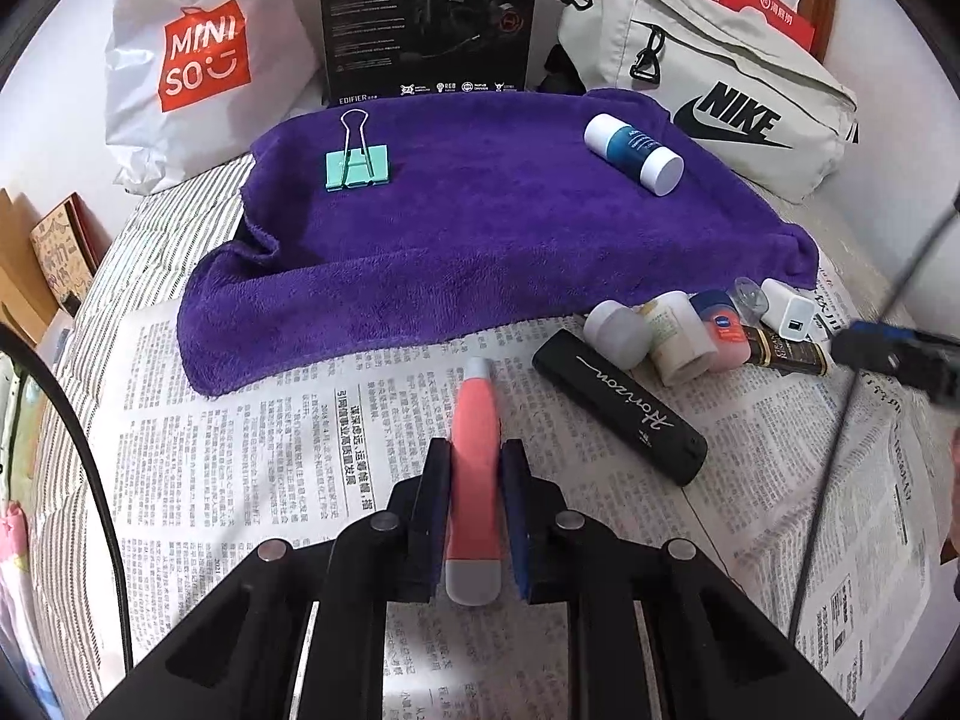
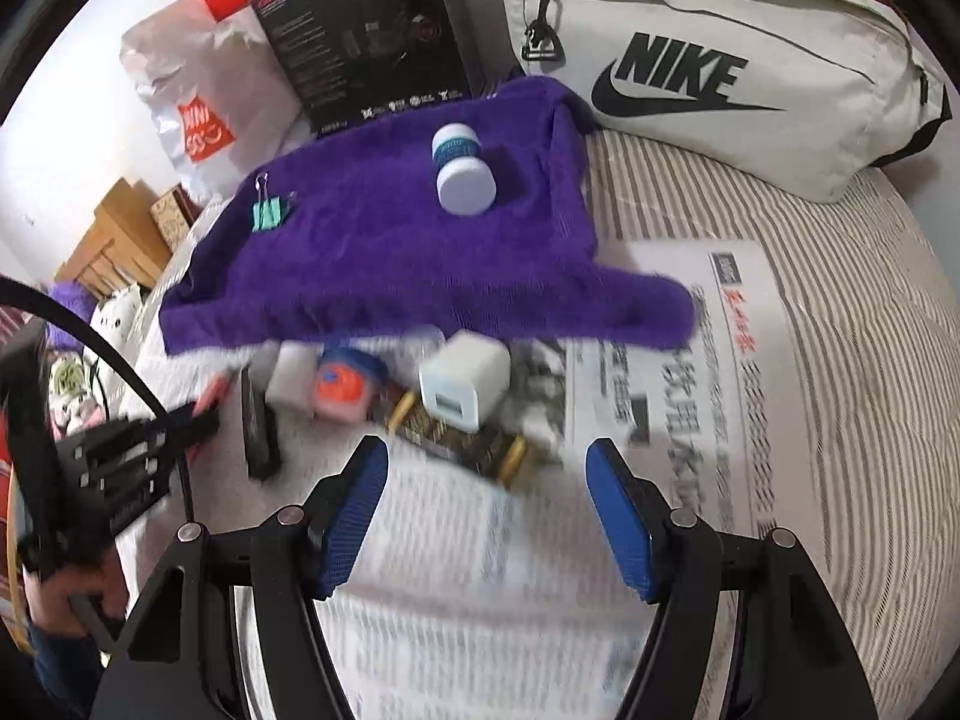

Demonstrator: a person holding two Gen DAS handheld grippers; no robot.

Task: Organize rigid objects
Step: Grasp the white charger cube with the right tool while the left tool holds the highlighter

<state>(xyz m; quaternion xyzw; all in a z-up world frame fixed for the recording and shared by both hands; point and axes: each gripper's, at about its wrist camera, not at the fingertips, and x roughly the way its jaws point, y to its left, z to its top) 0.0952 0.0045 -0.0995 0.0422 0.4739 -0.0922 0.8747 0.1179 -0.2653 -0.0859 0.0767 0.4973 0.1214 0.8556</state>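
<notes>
Left hand-held gripper (image 1: 474, 474) clamps the pink tube (image 1: 475, 450), long axis toward 12 o'clock, at the purple towel (image 1: 480, 240); right hand-held gripper (image 2: 486, 462) gapes empty.

Towel (image 1: 480, 228): solid purple. Binder clip (image 1: 358, 168) far left on it: mint green body, silver wire handles. Bottle (image 1: 633, 153) far right on it: blue label, 2 white ends. Pen-shaped item (image 1: 476, 474) near centre: coral pink body, grey tips. Case (image 1: 621, 405) right of it: black, white script lettering. Charger (image 2: 465, 381): white. Newspaper (image 1: 270, 450): white, black print. Bedsheet (image 2: 840, 360): white with thin grey stripes. Nike bag (image 2: 720, 60): beige, black logo. Right gripper pads (image 2: 354, 516): blue on black fingers.
</notes>
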